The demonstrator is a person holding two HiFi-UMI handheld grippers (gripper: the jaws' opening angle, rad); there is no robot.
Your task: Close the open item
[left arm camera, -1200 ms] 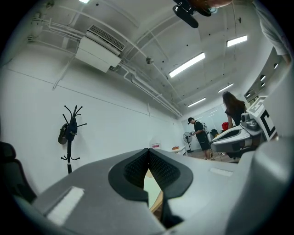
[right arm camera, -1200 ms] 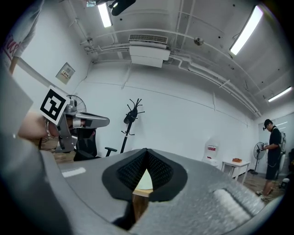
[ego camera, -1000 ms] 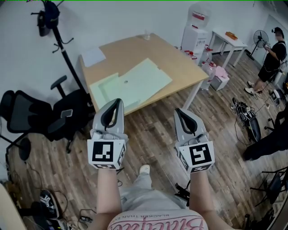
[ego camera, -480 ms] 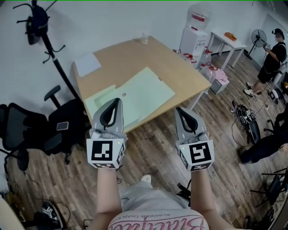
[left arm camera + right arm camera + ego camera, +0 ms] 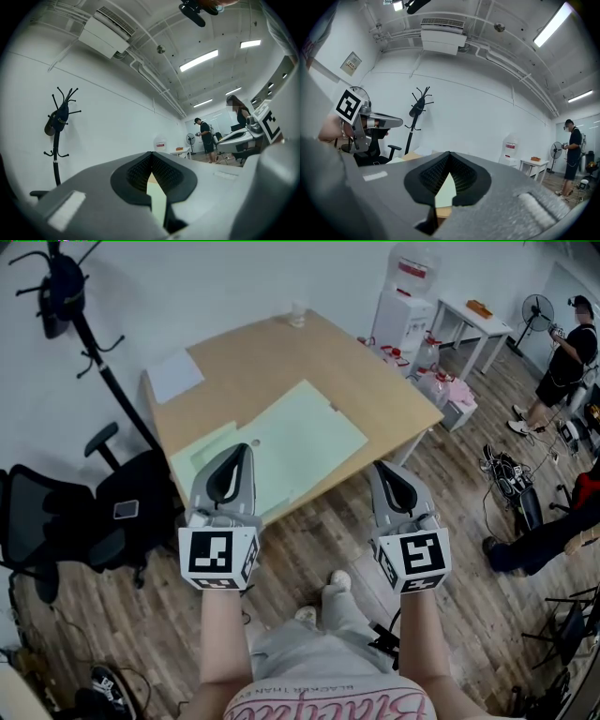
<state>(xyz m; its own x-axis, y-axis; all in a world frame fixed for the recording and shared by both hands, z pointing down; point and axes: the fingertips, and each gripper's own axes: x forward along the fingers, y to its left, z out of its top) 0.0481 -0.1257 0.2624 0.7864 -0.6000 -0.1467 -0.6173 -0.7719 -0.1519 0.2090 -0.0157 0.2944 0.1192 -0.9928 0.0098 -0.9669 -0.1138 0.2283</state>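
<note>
**Two Shut Grippers, One Open Folder**

The pale green paper folder (image 5: 286, 432) lay open and flat on the light wooden table (image 5: 281, 348), in the upper middle of the frame. I think that was the thing to close. Its near edge ran close to the table's front edge, so it could be reached from the side where the person stood.

The left gripper (image 5: 244, 448) and the right gripper (image 5: 379, 467) were held up side by side in the middle of the frame. Neither one touched the folder. Each gripper's jaws were pressed together at the tips, with nothing between them. They were probably held that way because the person was not at the table yet and there was nothing to grab.

The folder's edges lay thin and flat on the wood. To lift one half, the jaws would likely have to open first and pinch an edge.

There was plenty of bare table behind the folder and to its right. A white sheet of paper (image 5: 173, 374) sat at the table's upper left corner, well apart from the folder. A black office chair (image 5: 56, 521) stood at the left of the frame, near the table's left side, so the front side looked easier to come in from.
</note>
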